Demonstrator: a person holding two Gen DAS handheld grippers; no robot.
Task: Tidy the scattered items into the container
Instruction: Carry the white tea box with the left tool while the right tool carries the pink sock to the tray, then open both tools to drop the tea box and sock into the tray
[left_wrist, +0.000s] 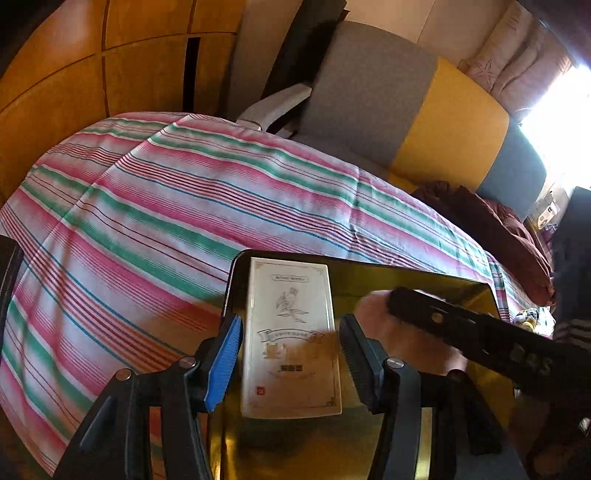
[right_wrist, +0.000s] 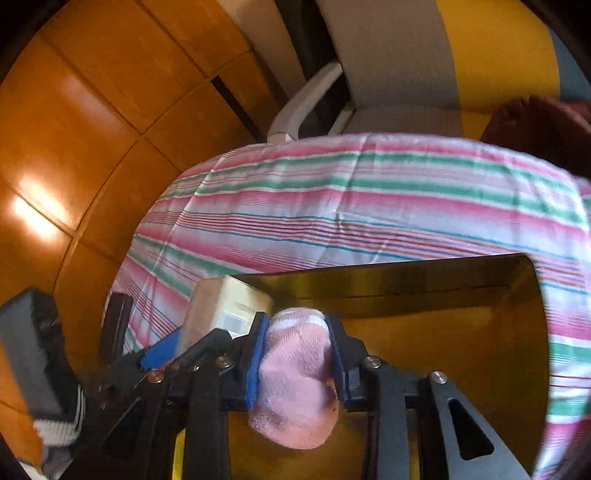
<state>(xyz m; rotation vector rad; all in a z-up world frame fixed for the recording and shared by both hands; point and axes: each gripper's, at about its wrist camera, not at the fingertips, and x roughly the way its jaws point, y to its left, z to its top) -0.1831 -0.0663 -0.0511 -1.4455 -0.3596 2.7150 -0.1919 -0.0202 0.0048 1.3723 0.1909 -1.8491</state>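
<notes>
The left gripper (left_wrist: 290, 350) stands with jaws spread on either side of a white box (left_wrist: 291, 339), its blue pad (left_wrist: 223, 363) just off the box's left edge and the black pad (left_wrist: 354, 360) just off its right; neither pad clearly presses the carton. The box, printed with a bird drawing and a small red seal, sits over the left end of a gold-lined tray (left_wrist: 413, 275); whether it rests on the tray floor cannot be told.

The right gripper (right_wrist: 297, 354) pinches a pink sock (right_wrist: 295, 373) between its blue pads, the fuzzy bundle bulging out above and below the fingers. It hangs over the near part of the tray (right_wrist: 424, 291), above the gold floor. From the left wrist view, the right gripper (left_wrist: 461, 325) reaches in from the right over the tray, a blur of pink at its tip just beside the box. From the right wrist view, the box (right_wrist: 229, 306) shows as a cream carton at the tray's left end, with the left gripper's blue pad (right_wrist: 159, 352) beside it.

The tray lies on a bed under a pink, green and white striped sheet (left_wrist: 166, 221). Beyond the bed stand a grey-and-yellow chair (left_wrist: 406, 110) and orange wooden panels (left_wrist: 74, 74). A dark red cloth (left_wrist: 498, 236) lies bunched at the bed's far right.
</notes>
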